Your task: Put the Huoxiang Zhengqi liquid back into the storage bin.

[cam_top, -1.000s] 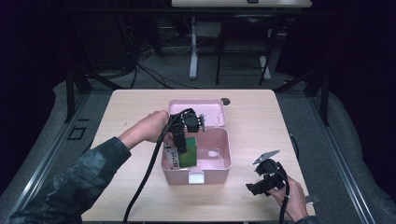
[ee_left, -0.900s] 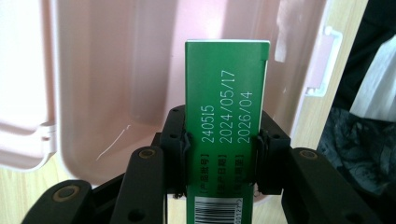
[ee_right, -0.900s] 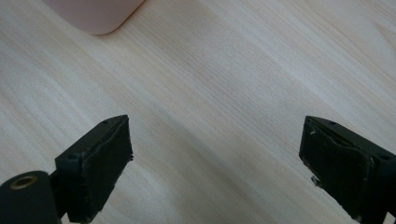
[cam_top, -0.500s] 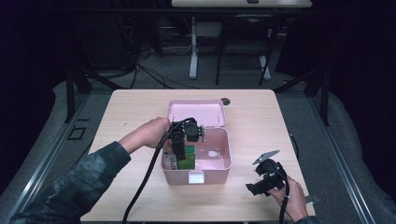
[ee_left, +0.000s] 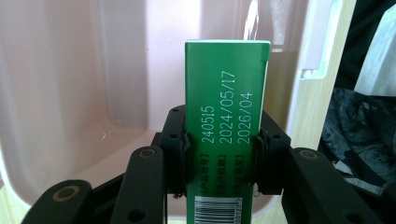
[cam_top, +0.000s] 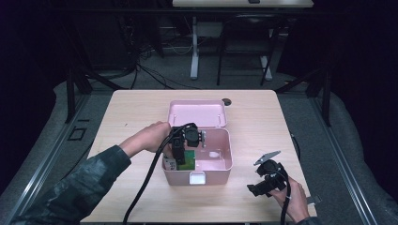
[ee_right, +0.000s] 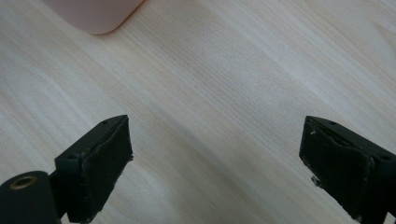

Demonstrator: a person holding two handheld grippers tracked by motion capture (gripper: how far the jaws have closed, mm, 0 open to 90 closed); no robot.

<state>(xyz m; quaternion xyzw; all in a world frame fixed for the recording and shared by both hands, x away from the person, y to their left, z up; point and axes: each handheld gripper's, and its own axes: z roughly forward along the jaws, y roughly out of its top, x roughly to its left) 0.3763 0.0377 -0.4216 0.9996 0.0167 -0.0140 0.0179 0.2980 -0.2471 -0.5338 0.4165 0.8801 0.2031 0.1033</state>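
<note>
The left claw (ee_left: 219,149) is clamped on a green carton (ee_left: 225,126), its pads pressing the two narrow sides just below the printed date lines. The carton hangs inside the open pink storage box (cam_top: 220,164), at the box's left end, with the box sitting mid-desk towards the near edge and its lid (cam_top: 197,112) lying back towards the far edge. The step in hand looks like setting the carton into the box. Judging by the left gripper view, the carton is low between the walls, but whether its end touches the floor of the box I cannot tell. The next move likely calls for easing it down until it rests, then spreading the jaws and lifting clear without dragging it. The right claw (ee_right: 215,168) hovers over bare desk (cam_top: 141,108) near the near right corner, jaws wide apart, holding nothing.
</note>
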